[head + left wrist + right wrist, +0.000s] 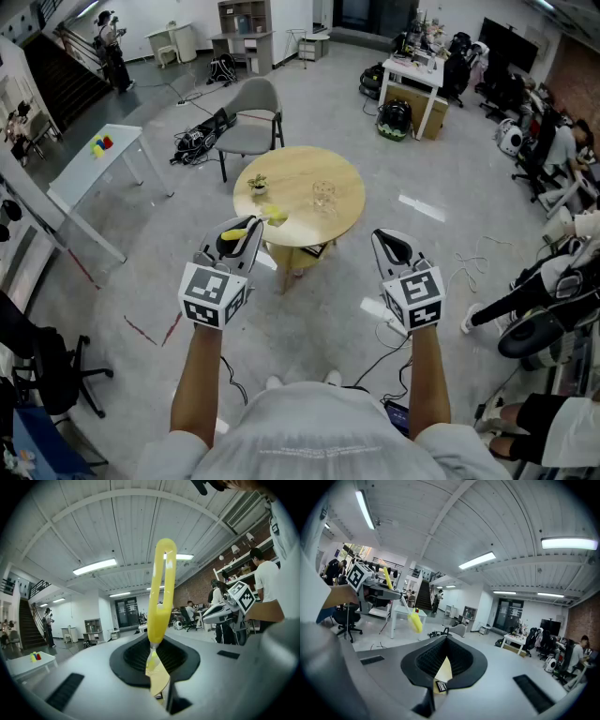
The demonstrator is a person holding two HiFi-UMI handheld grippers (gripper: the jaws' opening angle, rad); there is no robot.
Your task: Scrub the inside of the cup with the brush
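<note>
The left gripper (248, 232) is pinching the yellow brush (158, 613), whose handle is standing upright out of the jaws. The cup (323, 195) is sitting on the round table (300, 173) – ahead and to the right of it, ahead-left of the right gripper (386, 238), which is pressed together – empty.

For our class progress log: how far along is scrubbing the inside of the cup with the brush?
Done: the left hand-held gripper is shut on the yellow plastic brush. In hand: nothing more; the right hand-held gripper is shut and empty. Left: the clear glass cup stands on the round wooden table, apart from both grippers, so reaching it and all the scrubbing remain.
</note>
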